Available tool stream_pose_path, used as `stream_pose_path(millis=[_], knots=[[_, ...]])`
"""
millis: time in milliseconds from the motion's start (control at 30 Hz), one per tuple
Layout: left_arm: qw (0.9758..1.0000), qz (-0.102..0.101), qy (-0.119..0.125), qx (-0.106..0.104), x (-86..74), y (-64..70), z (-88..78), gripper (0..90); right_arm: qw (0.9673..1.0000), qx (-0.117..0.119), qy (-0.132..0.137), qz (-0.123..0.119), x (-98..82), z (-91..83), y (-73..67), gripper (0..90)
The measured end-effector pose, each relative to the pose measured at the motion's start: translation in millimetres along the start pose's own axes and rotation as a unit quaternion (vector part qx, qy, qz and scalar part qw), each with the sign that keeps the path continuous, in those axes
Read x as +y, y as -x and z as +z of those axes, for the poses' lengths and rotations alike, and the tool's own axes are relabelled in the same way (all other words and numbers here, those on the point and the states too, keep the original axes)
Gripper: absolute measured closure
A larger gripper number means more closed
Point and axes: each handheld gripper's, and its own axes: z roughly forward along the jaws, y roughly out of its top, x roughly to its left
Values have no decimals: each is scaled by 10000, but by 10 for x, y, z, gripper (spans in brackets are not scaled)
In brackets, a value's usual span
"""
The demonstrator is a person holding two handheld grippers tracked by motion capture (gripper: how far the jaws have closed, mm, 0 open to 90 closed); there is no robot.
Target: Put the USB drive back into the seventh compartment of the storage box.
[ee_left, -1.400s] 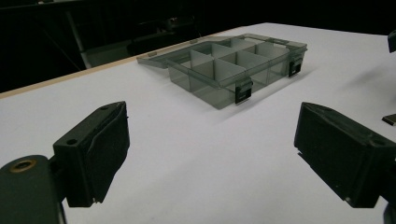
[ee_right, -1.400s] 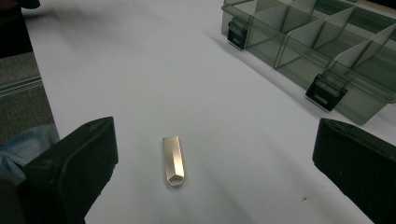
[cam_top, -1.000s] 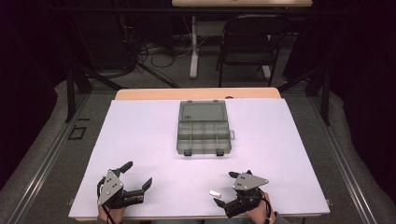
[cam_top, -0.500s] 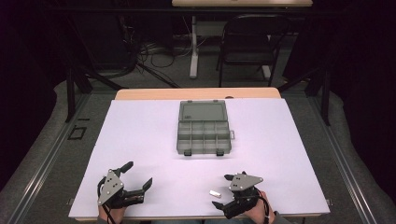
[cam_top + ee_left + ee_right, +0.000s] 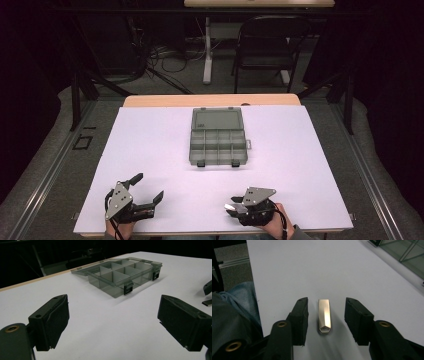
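The right gripper straddles a small metal USB stick that lies flat on the white table near the person's edge. Its jaws have just been closing, yet a gap shows on each side of the stick, so the pads do not press on it. In the high view the stick shows as a pale sliver at the right gripper.

The likeliest slip is a poor pinch. The stick is thin, smooth and low on the sheet, so pads that meet it above its edges could ride over it or squirt it forward. It also looks slightly nearer the jaw on the left of the right gripper view, so that pad would probably touch first and nudge or twist the stick before the other arrives. Jaws held too low might instead scrape the table covering.

The left gripper rests well apart on the table, jaws wide apart with nothing between them (its own view looks past its pads to the box).

Counted: one USB stick, two grippers, and one clear plastic organiser box at the table's middle, lid open. Its compartments look like eight in two rows, though the far ones are hard to separate, and none visibly holds anything. Beyond the table stands one folding chair.
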Motion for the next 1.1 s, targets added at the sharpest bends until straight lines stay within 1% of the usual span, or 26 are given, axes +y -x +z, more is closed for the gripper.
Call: stream_pose_path(millis=[67,100,167,200,467,633,833,933,1100], knots=[[10000,28,-1,-10,2,0,-2,106,10000,62,-43,-66,-5,6,12,646],[10000,27,-3,-11,1,-1,-1,106,10000,62,-43,-66,-5,6,12,646],[10000,-5,2,-8,-1,0,1,106,9999,85,-52,-85,-5,8,16,669],[10000,10,1,-10,0,0,0,106,9998,119,-70,-123,-1,10,19,688],[10000,2,-29,-21,-4,-5,5,106,9997,159,-100,-174,0,36,13,727],[10000,8,-35,-24,-4,-6,4,106,9997,157,-97,-163,-5,37,16,786],[10000,-11,-34,-24,-6,-4,9,106,9998,139,-76,-148,-8,34,16,790],[10000,8,-33,-20,-5,-4,7,106,9998,122,-19,-134,-6,22,12,791],[10000,1,-30,-16,-5,-1,8,106,9998,86,53,-180,15,-11,-7,793]])
